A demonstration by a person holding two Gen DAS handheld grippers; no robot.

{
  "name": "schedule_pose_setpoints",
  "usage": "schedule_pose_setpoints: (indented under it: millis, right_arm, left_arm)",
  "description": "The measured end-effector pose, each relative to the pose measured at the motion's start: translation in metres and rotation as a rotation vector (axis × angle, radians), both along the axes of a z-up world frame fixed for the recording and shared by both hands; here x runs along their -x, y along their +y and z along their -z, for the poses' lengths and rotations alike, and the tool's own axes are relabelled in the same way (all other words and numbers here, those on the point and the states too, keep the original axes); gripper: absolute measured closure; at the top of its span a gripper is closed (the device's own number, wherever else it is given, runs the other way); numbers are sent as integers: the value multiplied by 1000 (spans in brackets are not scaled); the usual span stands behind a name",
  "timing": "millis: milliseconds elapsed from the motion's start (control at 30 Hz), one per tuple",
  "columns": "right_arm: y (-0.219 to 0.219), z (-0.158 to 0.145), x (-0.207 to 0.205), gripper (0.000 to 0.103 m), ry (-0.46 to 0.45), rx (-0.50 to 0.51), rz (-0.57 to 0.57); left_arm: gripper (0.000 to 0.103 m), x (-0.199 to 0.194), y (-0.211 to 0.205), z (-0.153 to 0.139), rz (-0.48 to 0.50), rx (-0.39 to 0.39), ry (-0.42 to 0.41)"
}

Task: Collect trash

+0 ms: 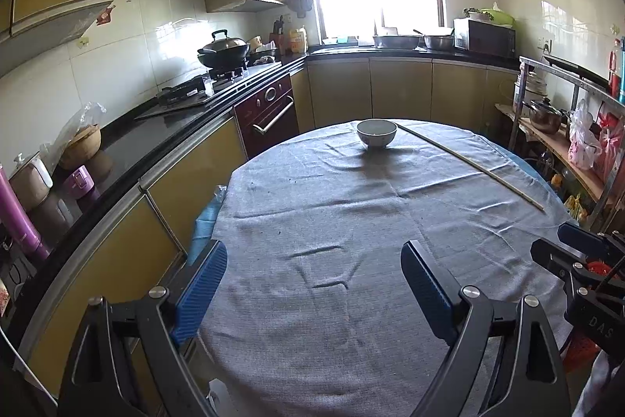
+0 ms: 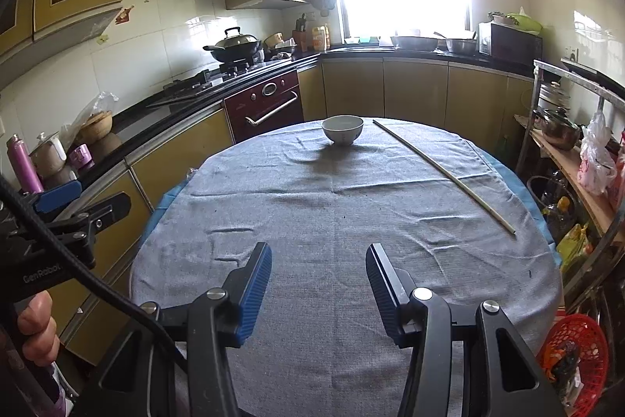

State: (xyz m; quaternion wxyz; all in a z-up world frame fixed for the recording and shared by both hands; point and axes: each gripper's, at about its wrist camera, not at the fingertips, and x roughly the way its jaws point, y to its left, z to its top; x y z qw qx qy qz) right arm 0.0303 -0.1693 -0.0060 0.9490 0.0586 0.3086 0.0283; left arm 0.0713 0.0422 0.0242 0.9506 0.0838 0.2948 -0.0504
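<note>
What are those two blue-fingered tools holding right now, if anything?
Nothing. The left tool and the right tool both stand open over the grey tablecloth, with only cloth between their fingers.

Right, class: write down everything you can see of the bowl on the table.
The bowl is small, round and white, seemingly ceramic with a glossy glaze and a faint mark on its side. It stands upright on a narrow foot at the far end of the grey tablecloth, casting a shadow toward the camera. Its inside looks empty. A long thin stick lies apart to its right. Neither gripper touches it.
</note>
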Motion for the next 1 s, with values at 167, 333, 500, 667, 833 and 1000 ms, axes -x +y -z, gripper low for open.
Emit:
schedule_pose_setpoints:
  millis: [167,333,500,667,833,1000]
  right_arm:
    - [-1,-1,-4,49,-2,-11,8]
    - [-2,-1,-6,49,-3,-20,16]
    - [-5,1,-7,49,0,-31,25]
    - [-4,1,-7,49,0,-31,27]
    - [-4,0,-6,49,-2,-31,27]
    - [-3,0,-6,49,-1,-31,26]
  left_arm:
    - [12,-3,0,0,0,-5,3]
    - [12,-3,0,-1,3,-6,4]
    - [12,-3,1,-2,5,-10,1]
    - [12,-3,2,-3,3,-9,1]
    - [12,-3,2,-3,6,-9,1]
    - [12,-3,2,-3,8,-9,0]
